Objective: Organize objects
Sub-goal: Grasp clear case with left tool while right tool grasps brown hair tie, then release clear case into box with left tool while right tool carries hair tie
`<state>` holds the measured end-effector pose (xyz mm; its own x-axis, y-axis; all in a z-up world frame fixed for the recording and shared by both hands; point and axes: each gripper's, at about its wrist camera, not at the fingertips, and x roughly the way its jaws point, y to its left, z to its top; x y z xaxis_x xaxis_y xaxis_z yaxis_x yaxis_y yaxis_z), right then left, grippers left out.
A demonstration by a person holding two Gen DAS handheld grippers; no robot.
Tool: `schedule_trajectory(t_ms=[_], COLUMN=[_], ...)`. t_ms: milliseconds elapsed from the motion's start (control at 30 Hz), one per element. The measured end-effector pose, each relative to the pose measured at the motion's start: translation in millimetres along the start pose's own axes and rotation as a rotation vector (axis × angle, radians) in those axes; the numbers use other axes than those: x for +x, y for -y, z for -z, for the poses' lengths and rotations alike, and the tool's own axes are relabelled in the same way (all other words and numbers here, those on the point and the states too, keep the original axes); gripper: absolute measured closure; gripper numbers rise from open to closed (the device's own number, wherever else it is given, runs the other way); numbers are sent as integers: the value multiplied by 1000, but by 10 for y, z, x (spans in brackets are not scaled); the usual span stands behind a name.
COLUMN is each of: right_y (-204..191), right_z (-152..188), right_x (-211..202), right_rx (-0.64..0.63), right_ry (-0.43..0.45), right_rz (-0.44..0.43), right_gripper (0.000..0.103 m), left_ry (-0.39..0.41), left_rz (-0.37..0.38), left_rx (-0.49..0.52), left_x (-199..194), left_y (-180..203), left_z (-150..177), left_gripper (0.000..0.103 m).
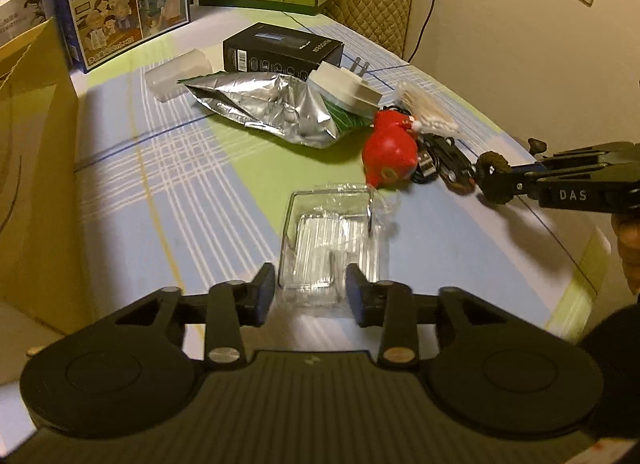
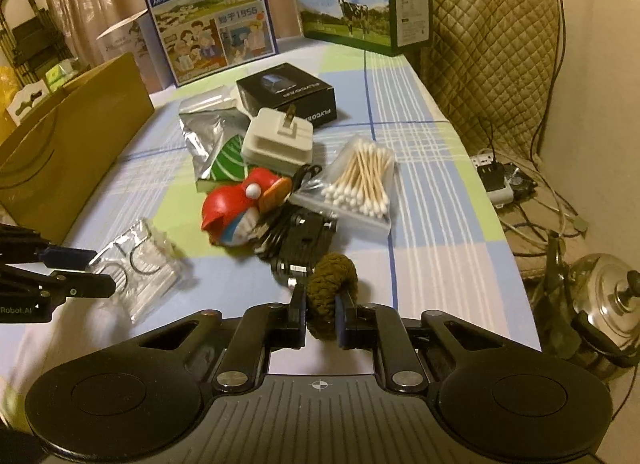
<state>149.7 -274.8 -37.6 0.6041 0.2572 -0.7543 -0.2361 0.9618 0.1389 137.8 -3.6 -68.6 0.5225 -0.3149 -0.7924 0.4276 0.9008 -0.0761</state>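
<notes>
1. My right gripper (image 2: 321, 314) is closed around a brown braided loop (image 2: 332, 284), low over the checked tablecloth (image 2: 440, 224).
2. My left gripper (image 1: 311, 291) is spread wide on either side of a clear plastic box (image 1: 330, 236), not touching it.
3. The black box (image 2: 286, 98) reads "FLYCO".
4. The clear box's contents are indistinct.

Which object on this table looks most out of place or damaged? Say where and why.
The silver foil pouch looks oddest: it lies crumpled and flattened mid-table, with the white plug adapter resting on its far end. Around it the red toy, cotton swabs and black cables sit in a jumbled pile.
</notes>
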Motion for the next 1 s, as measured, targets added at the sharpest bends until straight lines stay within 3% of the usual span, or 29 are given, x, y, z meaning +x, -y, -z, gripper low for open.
schedule_trajectory(t_ms=[67, 100, 200, 333, 500, 600, 667, 1000], right_y=[-18, -21, -10, 53, 102, 104, 81, -77], right_z=[30, 40, 61, 97, 113, 112, 107, 17], right_x=[-24, -33, -48, -61, -23, -17, -18, -253], right_rx=[-10, -12, -5, 38, 52, 56, 43, -3], right_ry=[-3, 1, 4, 16, 16, 18, 13, 39], right_rz=[3, 5, 12, -6, 8, 8, 0, 14], right_gripper=[92, 92, 89, 70, 69, 71, 93, 93], left_ry=[10, 12, 24, 20, 9, 2, 0, 8], left_rz=[-1, 0, -5, -1, -2, 3, 17, 3], left_rx=[5, 8, 16, 21, 17, 8, 0, -31], left_x=[-6, -4, 17, 91, 161, 177, 168, -117], left_y=[9, 11, 5, -14, -26, -36, -34, -42], left_z=[14, 12, -16, -41, -40, -28, -26, 3], left_gripper=[50, 48, 45, 45, 51, 63, 75, 77])
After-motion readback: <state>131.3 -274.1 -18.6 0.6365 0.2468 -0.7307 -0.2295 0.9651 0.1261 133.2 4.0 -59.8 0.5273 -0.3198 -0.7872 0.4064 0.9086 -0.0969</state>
